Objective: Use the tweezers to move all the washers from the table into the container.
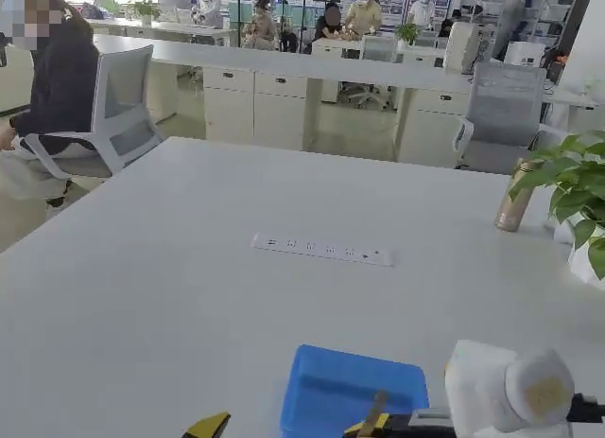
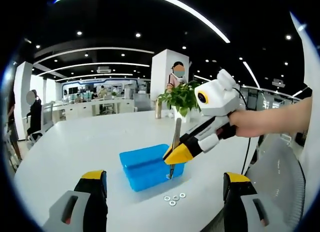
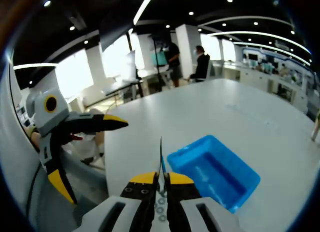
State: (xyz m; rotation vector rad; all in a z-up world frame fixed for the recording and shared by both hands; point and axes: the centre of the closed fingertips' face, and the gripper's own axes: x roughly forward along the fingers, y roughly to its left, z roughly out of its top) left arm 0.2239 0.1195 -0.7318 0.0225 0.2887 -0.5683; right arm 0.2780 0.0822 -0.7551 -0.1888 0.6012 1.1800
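Observation:
A blue container (image 1: 354, 391) sits on the white table (image 1: 189, 296) near its front edge. In the left gripper view several small washers (image 2: 172, 198) lie on the table just in front of the container (image 2: 150, 164). My right gripper (image 1: 364, 427) is shut on metal tweezers (image 2: 175, 142), whose tips point down at the container's near corner, above the washers. In the right gripper view the tweezers (image 3: 161, 162) stick out from the shut jaws, with washers (image 3: 160, 209) below and the container (image 3: 215, 172) to the right. My left gripper (image 2: 165, 192) stands open and holds nothing; it also shows as the left gripper (image 3: 65, 137).
A flush power strip (image 1: 323, 250) lies mid-table. A slim bottle (image 1: 515, 206) and a potted plant (image 1: 567, 183) stand at the far right. Office chairs (image 1: 123, 107) and seated people are beyond the table. The washers lie close to the table's near edge (image 2: 210, 212).

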